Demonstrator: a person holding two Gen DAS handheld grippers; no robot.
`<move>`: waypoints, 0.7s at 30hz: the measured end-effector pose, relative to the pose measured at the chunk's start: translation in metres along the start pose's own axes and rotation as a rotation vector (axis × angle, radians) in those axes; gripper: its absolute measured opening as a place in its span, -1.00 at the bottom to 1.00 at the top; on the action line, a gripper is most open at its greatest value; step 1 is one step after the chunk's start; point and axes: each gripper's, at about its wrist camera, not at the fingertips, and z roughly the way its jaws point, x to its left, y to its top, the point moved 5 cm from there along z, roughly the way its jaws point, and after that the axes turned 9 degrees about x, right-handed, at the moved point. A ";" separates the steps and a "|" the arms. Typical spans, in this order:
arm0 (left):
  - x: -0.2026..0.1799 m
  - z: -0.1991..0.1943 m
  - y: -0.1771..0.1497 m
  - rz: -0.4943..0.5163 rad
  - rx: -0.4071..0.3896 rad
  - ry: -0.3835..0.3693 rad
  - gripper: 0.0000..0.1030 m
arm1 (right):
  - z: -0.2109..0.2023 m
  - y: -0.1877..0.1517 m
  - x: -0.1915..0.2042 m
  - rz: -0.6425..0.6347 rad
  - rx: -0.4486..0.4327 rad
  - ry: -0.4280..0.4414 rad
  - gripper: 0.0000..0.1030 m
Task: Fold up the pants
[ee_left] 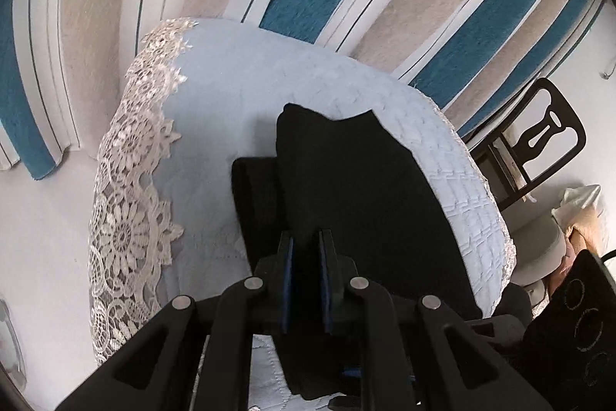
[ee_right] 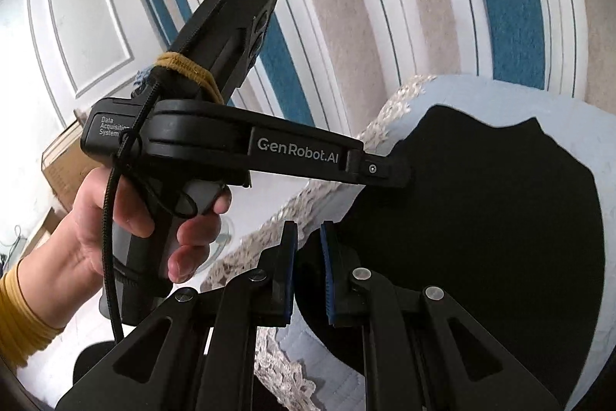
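Your left gripper [ee_left: 307, 249] and right gripper [ee_right: 308, 237] are each clamped on a fold of the black pants [ee_left: 346, 180], which spread ahead of both over the pale blue surface [ee_left: 238, 83].

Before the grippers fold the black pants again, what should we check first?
1. Left hand-held gripper grips the black pants: ok, cloth runs between its fingers.
2. Right hand-held gripper grips cloth: cannot tell.
3. Pants on the light blue bedspread: ok.
4. Pants lie smooth: not ok, far edge wavy.
5. Lace trim clear of the pants: ok.
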 end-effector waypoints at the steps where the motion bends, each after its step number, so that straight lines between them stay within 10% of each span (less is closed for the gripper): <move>1: 0.001 0.000 -0.001 0.000 -0.004 0.002 -0.72 | 0.001 0.000 0.000 -0.001 0.002 0.003 -0.77; 7: 0.003 -0.002 -0.004 -0.030 -0.035 0.023 -0.55 | 0.008 0.000 -0.002 0.036 0.033 0.044 -0.68; 11: 0.012 -0.011 -0.007 -0.077 -0.064 0.046 -0.07 | -0.001 -0.002 -0.001 0.024 0.042 0.103 -0.49; 15: 0.018 -0.019 -0.012 -0.116 -0.097 0.050 0.05 | -0.020 -0.009 0.002 -0.072 0.027 0.017 -0.03; 21: 0.023 -0.021 -0.020 -0.164 -0.131 0.100 0.16 | -0.036 -0.010 -0.023 -0.090 -0.002 -0.056 0.01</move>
